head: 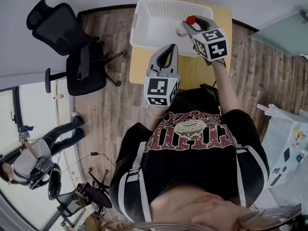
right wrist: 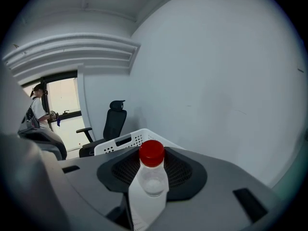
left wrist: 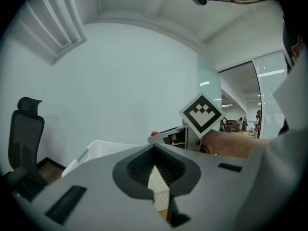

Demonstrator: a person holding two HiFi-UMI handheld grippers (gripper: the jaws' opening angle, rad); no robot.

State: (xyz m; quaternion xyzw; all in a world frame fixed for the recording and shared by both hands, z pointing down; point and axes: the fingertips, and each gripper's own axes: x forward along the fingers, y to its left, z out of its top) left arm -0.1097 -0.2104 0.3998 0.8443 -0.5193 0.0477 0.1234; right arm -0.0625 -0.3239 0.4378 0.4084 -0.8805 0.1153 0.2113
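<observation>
Wood-plank floor [head: 110,109]; black office chair [head: 72,52]; white wall [left wrist: 120,81]; wooden table [head: 202,73].

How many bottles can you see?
1. The red-capped bottle is gripped in the jaws of the right gripper, held up over the white basket. The gripper covers part of the basket, so another could be hidden there.

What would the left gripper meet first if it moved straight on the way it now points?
Most likely the near wall of the white basket, just ahead of the left gripper; depth is uncertain.
</observation>
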